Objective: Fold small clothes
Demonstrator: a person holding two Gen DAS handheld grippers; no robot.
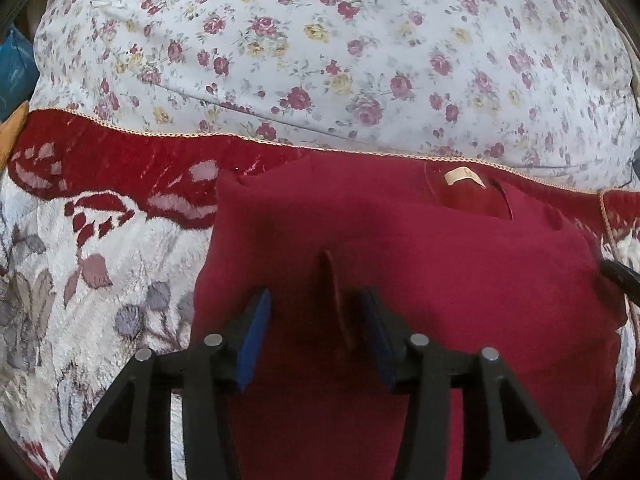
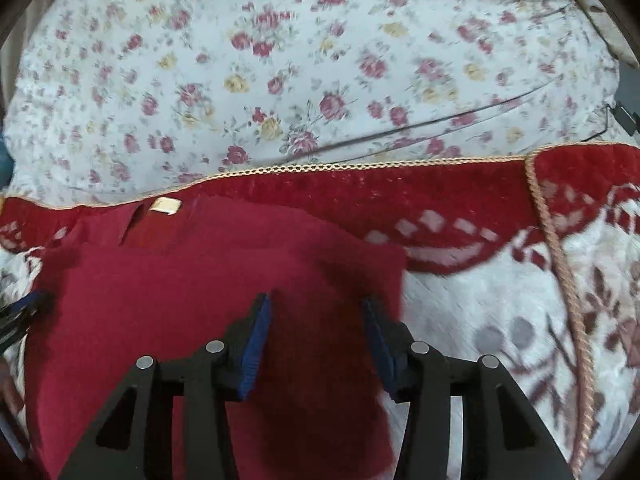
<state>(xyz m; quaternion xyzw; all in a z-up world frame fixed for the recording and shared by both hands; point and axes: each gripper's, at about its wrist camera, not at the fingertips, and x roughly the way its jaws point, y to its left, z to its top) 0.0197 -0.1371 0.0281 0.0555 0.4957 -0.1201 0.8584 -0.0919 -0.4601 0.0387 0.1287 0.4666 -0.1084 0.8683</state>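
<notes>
A dark red garment (image 1: 420, 264) lies folded on a red and white floral blanket (image 1: 100, 248), its cream neck label (image 1: 462, 177) at the far edge. My left gripper (image 1: 316, 300) is open just above the garment's left part; a raised fabric ridge (image 1: 336, 292) stands between the blue pads. In the right wrist view the garment (image 2: 192, 288) and its label (image 2: 165, 205) show. My right gripper (image 2: 316, 304) is open over the garment's right edge. The left gripper shows at the left border (image 2: 24, 310), the right gripper at the right border (image 1: 622, 276).
A floral rose-print sheet (image 1: 340, 40) covers the bed beyond the blanket. The blanket (image 2: 500, 300) has a braided gold trim (image 2: 560, 272). A blue object (image 1: 14, 68) sits at the far left. A thin dark cable (image 2: 440, 120) crosses the sheet.
</notes>
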